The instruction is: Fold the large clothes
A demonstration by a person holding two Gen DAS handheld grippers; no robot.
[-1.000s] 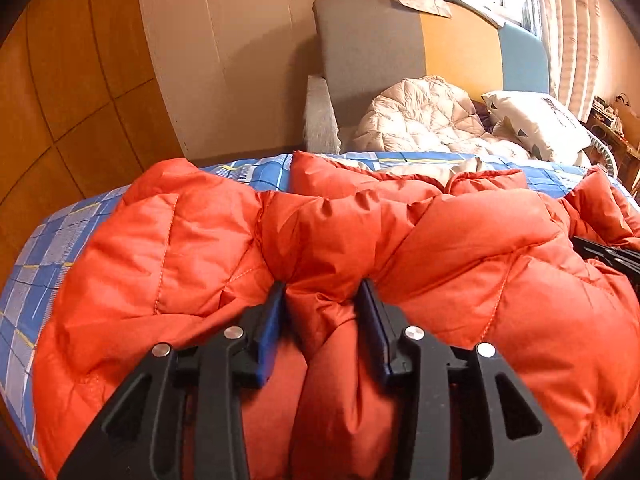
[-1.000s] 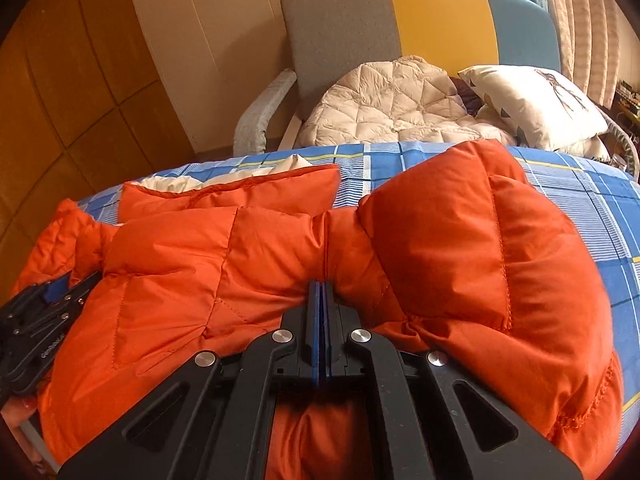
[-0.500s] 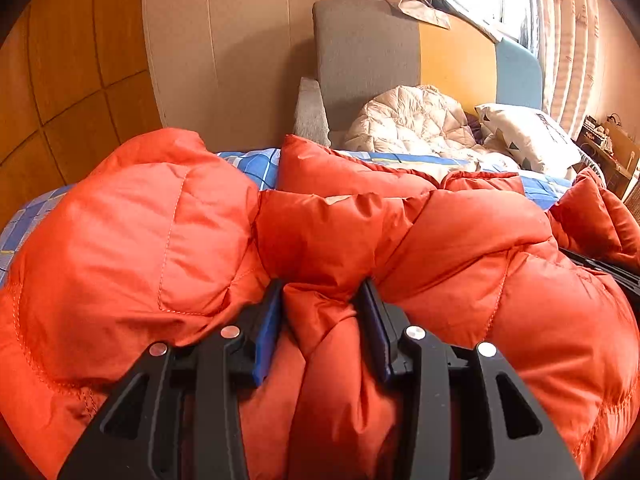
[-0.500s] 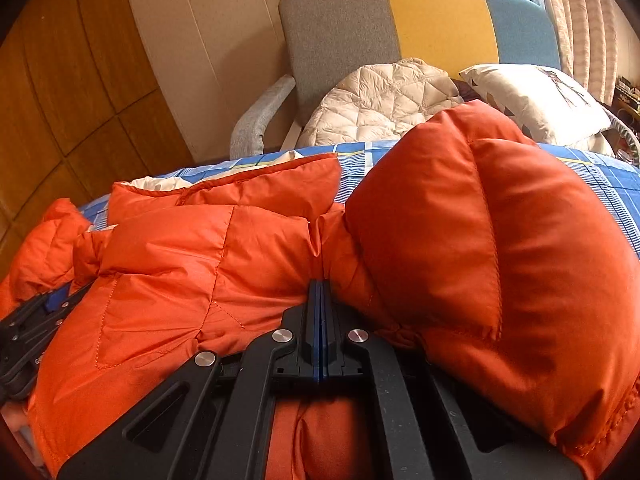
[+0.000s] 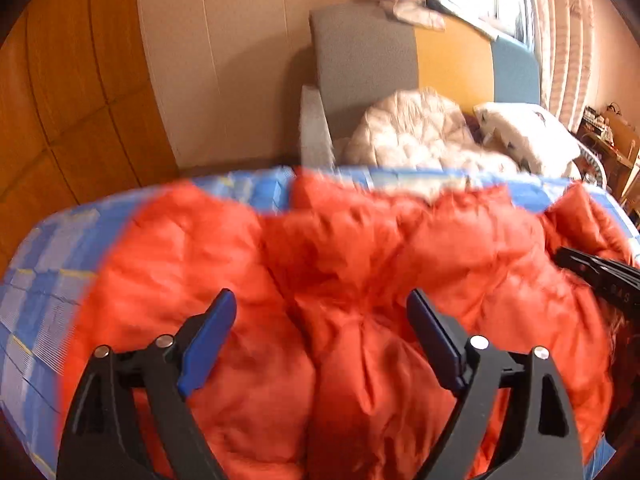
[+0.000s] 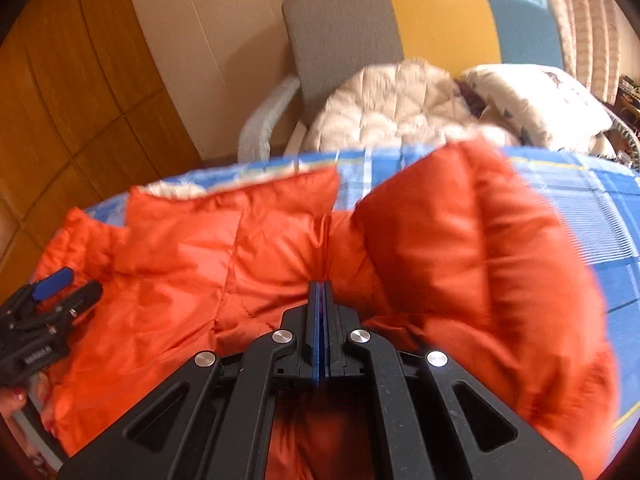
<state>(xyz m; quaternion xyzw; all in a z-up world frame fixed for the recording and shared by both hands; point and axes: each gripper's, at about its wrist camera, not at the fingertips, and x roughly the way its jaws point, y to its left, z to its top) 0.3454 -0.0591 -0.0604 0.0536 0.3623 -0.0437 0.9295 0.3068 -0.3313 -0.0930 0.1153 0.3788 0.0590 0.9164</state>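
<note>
Motion blur smears the orange down jacket point(image 5: 360, 300) and the blue plaid bed sheet point(image 5: 48, 280) across the left wrist view, the sheet's far edge hides the lower part of the cream quilted coat point(image 6: 384, 120), and the jacket's near hem is cut off by both pictures' bottom edges.

Hand-held gripper point(image 6: 321, 304) pinching orange jacket point(image 6: 280, 256)
</note>
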